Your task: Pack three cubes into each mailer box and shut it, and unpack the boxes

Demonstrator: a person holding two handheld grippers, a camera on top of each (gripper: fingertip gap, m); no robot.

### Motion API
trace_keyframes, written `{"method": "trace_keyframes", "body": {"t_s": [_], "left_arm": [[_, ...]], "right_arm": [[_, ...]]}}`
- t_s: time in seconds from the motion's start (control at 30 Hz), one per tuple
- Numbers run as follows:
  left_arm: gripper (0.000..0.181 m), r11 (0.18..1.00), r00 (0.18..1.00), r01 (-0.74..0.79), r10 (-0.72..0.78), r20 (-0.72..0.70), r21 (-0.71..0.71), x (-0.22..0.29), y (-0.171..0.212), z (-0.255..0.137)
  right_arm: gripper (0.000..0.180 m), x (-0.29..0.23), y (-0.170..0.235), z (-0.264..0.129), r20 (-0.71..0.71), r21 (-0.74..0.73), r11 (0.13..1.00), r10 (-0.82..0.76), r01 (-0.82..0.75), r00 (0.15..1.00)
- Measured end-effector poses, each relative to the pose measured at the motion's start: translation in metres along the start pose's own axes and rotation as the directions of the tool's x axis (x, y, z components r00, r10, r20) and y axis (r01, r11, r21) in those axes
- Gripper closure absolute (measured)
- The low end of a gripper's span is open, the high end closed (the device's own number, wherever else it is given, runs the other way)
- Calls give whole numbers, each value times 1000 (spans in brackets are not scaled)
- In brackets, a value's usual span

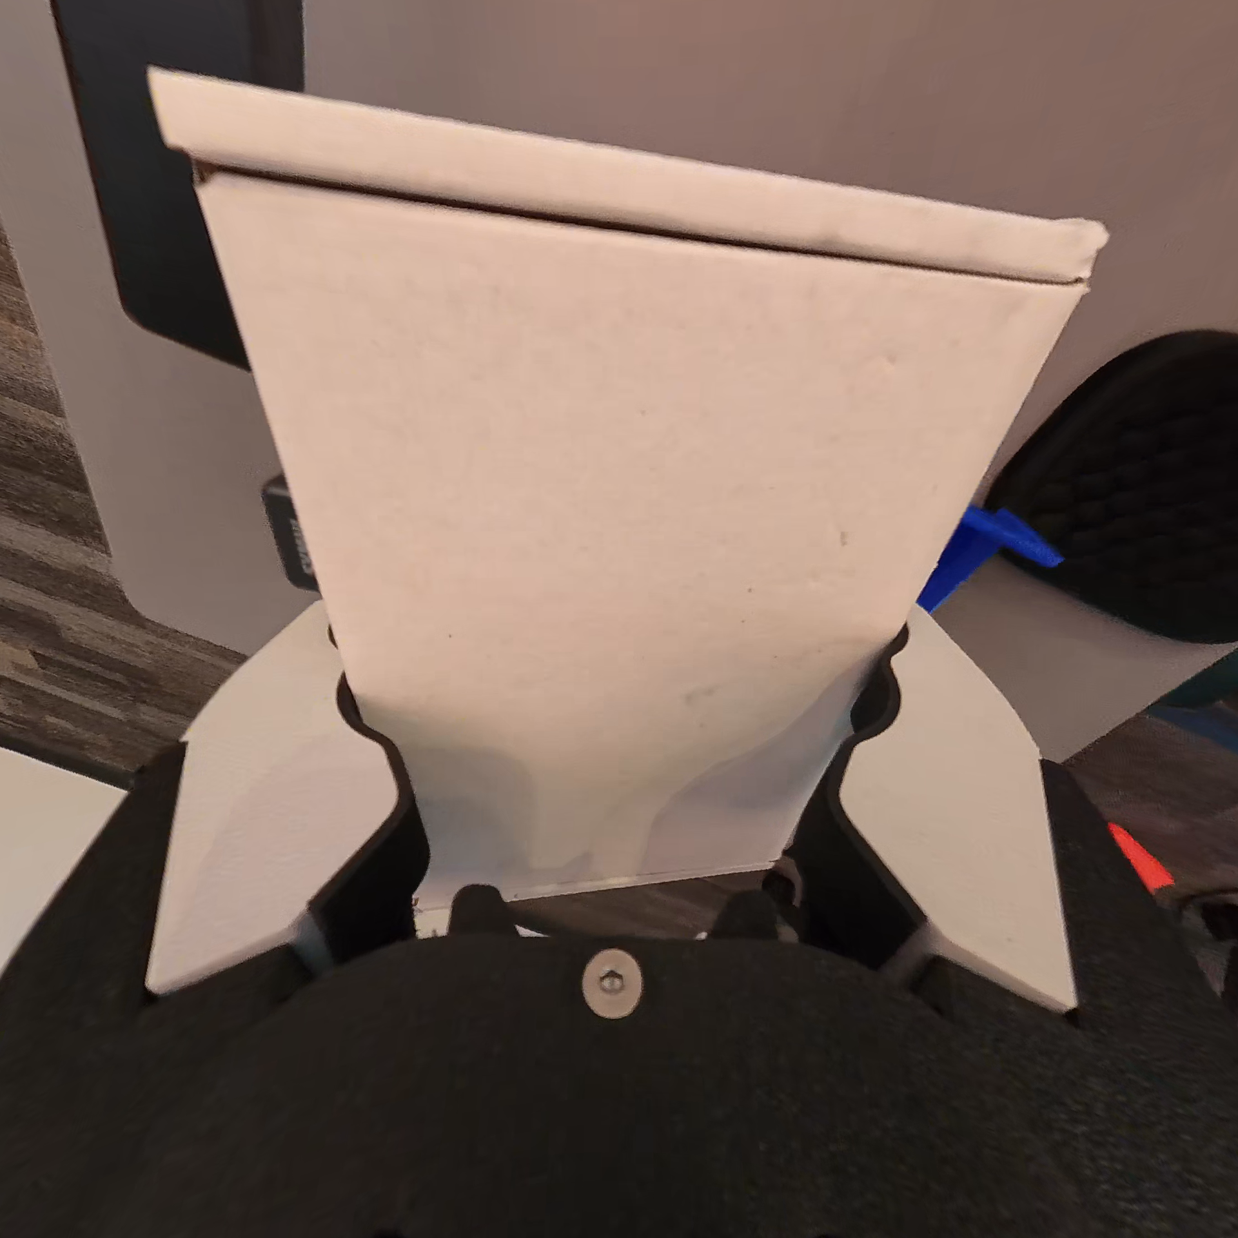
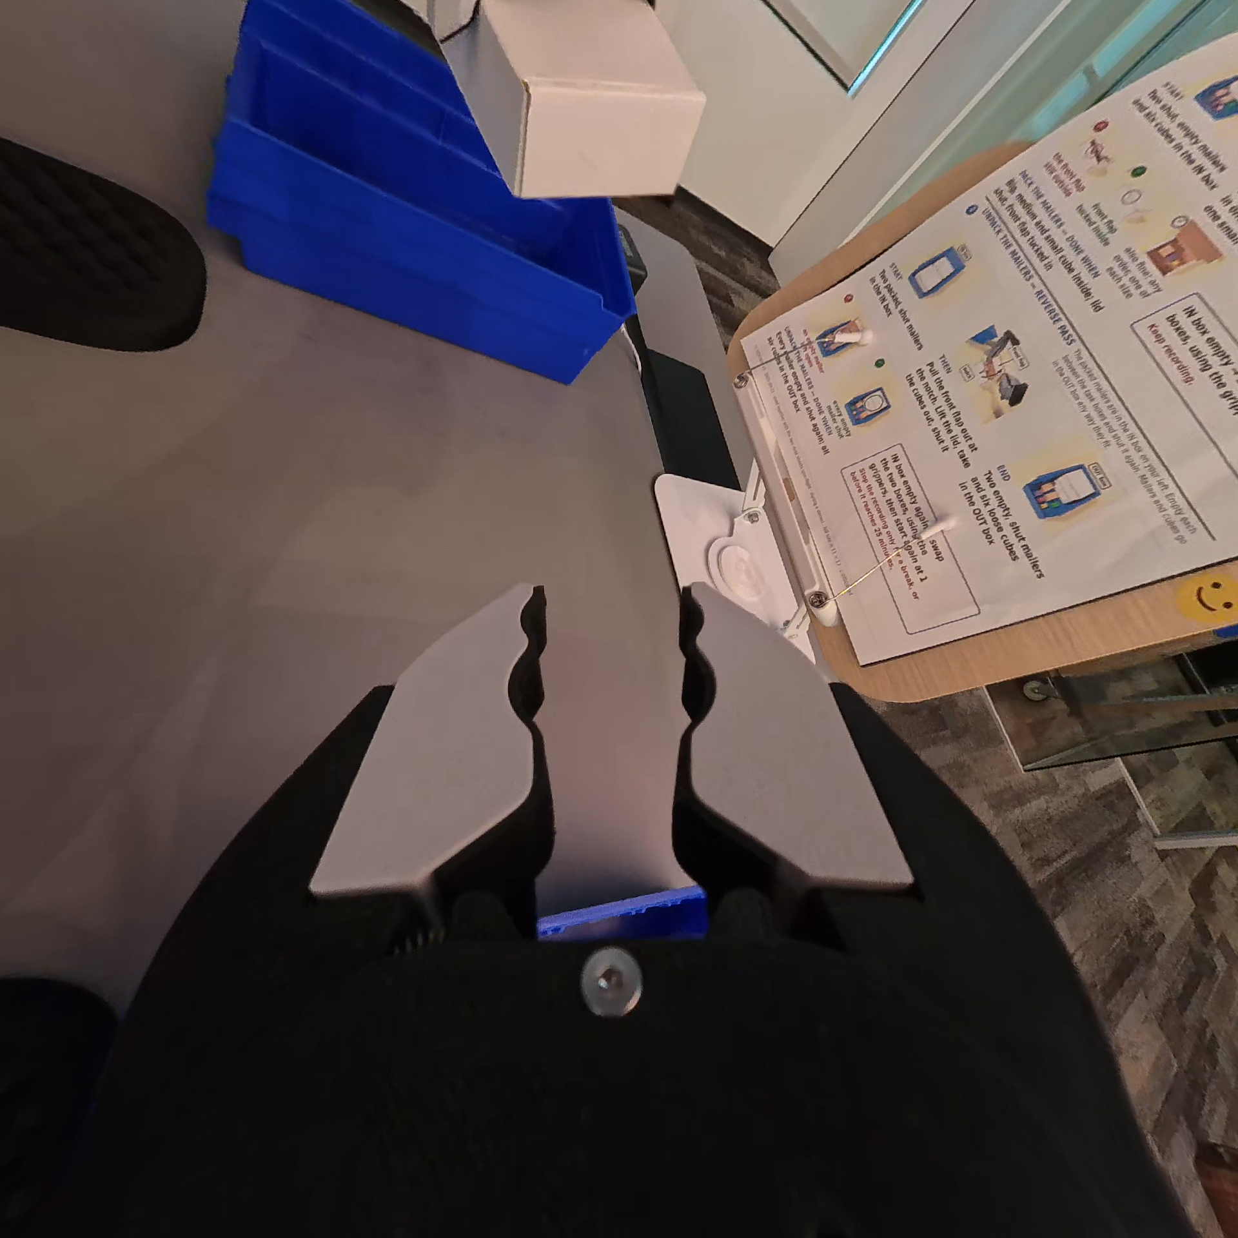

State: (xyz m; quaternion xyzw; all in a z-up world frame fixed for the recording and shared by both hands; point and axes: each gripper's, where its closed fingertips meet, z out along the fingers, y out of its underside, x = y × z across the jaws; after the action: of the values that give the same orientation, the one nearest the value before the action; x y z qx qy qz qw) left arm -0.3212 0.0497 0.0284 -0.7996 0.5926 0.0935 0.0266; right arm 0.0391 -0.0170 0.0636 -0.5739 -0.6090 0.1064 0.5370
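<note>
My left gripper (image 1: 620, 660) is shut on a white mailer box (image 1: 569, 429), gripping it by its sides. The box is shut and held up in the air, filling most of the left wrist view. The same box (image 2: 589, 100) shows at the top of the right wrist view, held above a blue bin (image 2: 402, 221). My right gripper (image 2: 611, 603) is open and empty, low over the grey table (image 2: 268, 502), well in front of the bin. No cubes are in view.
A second blue bin's edge (image 2: 620, 911) shows under the right gripper. A black mesh pad (image 2: 80, 254) lies at the table's left. A wooden board with an instruction sheet (image 2: 1005, 402) stands right of the table. Patterned carpet lies beyond the table edge.
</note>
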Motion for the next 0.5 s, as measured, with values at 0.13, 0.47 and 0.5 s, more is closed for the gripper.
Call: {"method": "trace_keyframes", "body": {"t_s": [0.13, 0.47, 0.5], "left_arm": [[41, 999, 999, -50, 50, 2, 21, 14, -36, -12], [40, 977, 977, -200, 205, -64, 79, 68, -143, 16], [40, 972, 972, -216, 223, -76, 88, 75, -155, 24]], "right_arm": [[140, -2, -5, -10, 2, 27, 1000, -6, 5, 1000], [140, -19, 4, -27, 84, 4, 1000, 21, -22, 996], [139, -20, 6, -28, 89, -2, 1000, 27, -27, 996]]}}
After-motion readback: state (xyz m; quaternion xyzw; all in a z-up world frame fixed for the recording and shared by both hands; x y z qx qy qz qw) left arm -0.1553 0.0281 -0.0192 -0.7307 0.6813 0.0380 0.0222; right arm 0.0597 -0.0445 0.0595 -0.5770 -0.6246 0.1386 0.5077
